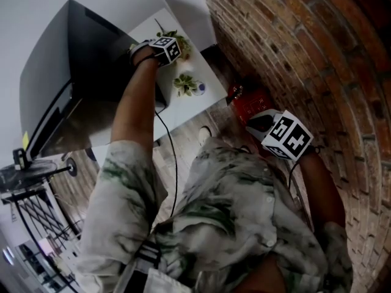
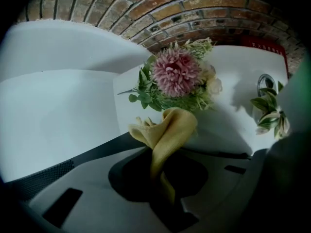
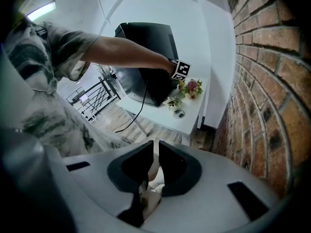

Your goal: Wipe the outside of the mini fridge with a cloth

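The black mini fridge (image 1: 91, 60) stands on a white table (image 1: 183, 112); in the right gripper view the mini fridge (image 3: 146, 57) shows far off. My left gripper (image 1: 160, 47) is stretched out to the fridge's right side, next to the flowers. It is shut on a yellow cloth (image 2: 165, 130), which stands up folded from between its jaws at the left gripper (image 2: 160, 171). My right gripper (image 1: 284, 136) hangs low by the brick wall, away from the table. In its own view the right gripper (image 3: 156, 147) holds nothing, its jaws drawn together to a thin slit.
A pink flower bouquet (image 2: 177, 74) and a small leafy plant (image 1: 186, 84) sit on the table beside the fridge. A brick wall (image 1: 305, 47) runs along the right, with a red box (image 1: 250, 102) at its foot. A black cable (image 1: 171, 157) hangs off the table. A metal rack (image 1: 36, 206) stands lower left.
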`<state>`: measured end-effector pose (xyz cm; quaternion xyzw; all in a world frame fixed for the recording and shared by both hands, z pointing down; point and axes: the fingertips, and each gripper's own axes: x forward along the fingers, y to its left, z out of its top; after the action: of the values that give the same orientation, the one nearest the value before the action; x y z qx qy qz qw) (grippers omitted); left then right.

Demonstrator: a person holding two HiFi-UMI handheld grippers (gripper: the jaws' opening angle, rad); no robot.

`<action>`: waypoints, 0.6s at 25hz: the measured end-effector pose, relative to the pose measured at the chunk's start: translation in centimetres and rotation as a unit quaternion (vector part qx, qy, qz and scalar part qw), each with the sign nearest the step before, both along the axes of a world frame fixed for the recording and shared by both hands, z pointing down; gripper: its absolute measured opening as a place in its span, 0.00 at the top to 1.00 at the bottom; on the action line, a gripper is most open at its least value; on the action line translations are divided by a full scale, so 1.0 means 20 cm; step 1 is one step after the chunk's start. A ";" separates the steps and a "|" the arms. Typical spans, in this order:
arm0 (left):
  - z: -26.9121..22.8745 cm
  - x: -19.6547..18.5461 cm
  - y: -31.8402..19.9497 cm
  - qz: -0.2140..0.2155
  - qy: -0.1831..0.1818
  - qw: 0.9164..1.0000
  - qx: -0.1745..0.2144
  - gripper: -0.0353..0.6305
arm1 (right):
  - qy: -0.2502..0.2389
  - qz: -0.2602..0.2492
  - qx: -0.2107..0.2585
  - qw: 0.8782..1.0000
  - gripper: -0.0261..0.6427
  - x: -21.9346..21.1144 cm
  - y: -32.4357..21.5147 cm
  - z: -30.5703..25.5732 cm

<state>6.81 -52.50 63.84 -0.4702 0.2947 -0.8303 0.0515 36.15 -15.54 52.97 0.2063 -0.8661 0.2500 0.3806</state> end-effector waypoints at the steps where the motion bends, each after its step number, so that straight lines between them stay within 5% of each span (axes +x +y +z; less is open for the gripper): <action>1: 0.00 0.01 0.00 -0.004 0.012 1.000 0.001 0.82 | 0.000 0.000 0.000 1.000 0.88 0.00 0.00 0.00; 8: -0.04 0.13 0.06 -0.035 0.105 0.994 0.027 0.82 | 0.001 -0.007 0.010 1.000 0.88 0.01 0.02 -0.02; 15: -0.22 0.25 0.14 -0.052 0.190 0.976 0.089 0.83 | -0.002 -0.039 0.019 0.999 0.88 0.00 0.09 -0.03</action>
<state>11.86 -49.70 59.52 -0.5970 0.3953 -0.6980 -0.0070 36.18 -13.80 52.32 0.1794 -0.8787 0.2188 0.3844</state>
